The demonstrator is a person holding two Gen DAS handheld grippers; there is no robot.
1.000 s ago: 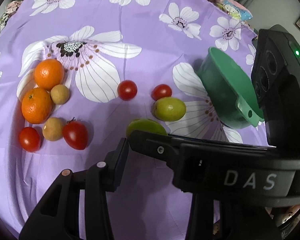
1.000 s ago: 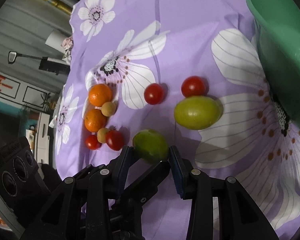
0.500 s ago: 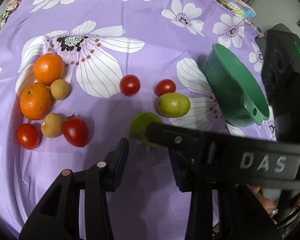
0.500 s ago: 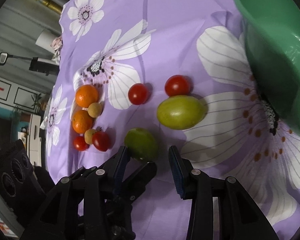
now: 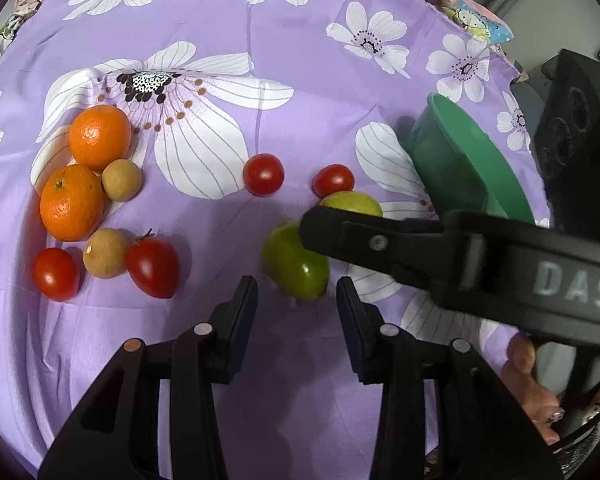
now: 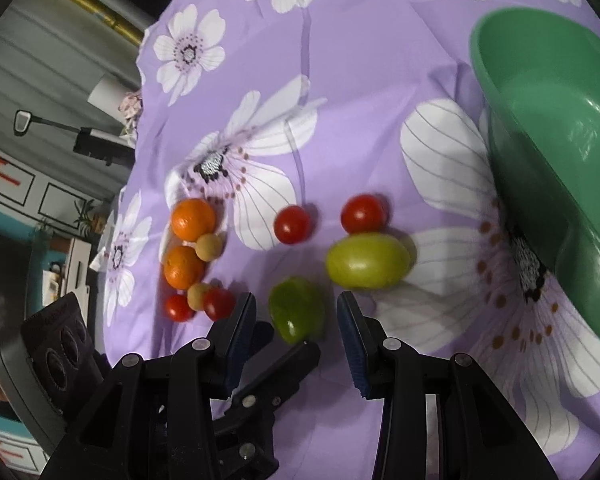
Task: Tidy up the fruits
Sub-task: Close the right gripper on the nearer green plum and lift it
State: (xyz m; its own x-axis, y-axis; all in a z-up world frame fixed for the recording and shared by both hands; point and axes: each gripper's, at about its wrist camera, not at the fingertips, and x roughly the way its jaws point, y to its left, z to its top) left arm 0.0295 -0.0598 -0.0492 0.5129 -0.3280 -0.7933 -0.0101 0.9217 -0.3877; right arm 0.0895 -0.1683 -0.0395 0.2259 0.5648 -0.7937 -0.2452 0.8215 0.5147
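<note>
On the purple floral cloth, at twelve o'clock of both empty, parted tongs, lies the dark green fruit, probably smooth, firm, light: grip across its rounded middle

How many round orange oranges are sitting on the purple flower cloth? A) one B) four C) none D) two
D, two: one orange sits just above the other orange at the left of the cloth, with small tan fruits and red tomatoes beside them.
</note>
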